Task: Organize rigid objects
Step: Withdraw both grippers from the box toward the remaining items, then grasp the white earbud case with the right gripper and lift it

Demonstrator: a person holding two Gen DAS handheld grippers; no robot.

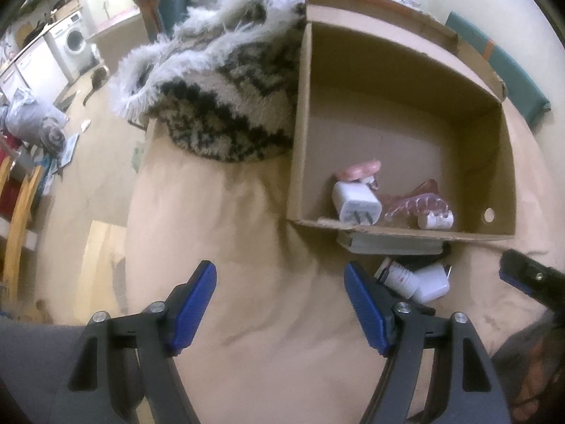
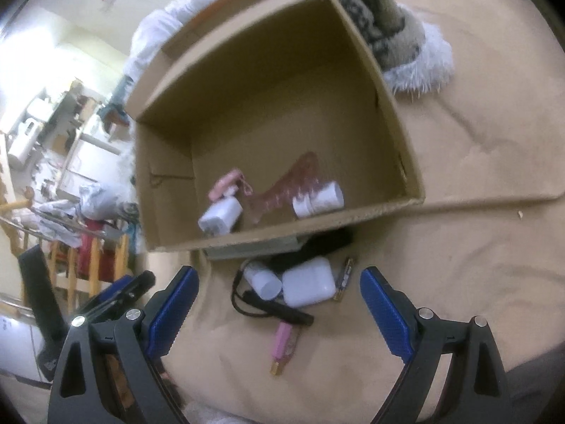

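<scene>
Ahead of the right hand-held gripper (image 2: 279, 304), jaws spread and empty, a white earbud case (image 2: 308, 286) lies on the tan bedcover (image 2: 459, 247), just outside the cardboard box (image 2: 402, 162). Left hand-held gripper (image 1: 280, 305) hangs spread too, the box's white charger (image 1: 356, 205) well beyond it.

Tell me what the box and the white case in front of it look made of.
The box looks like plain brown corrugated cardboard, matte, with raw cut edges. The white case looks like smooth, slightly glossy hard plastic, judging by its rounded corners and soft sheen.
</scene>
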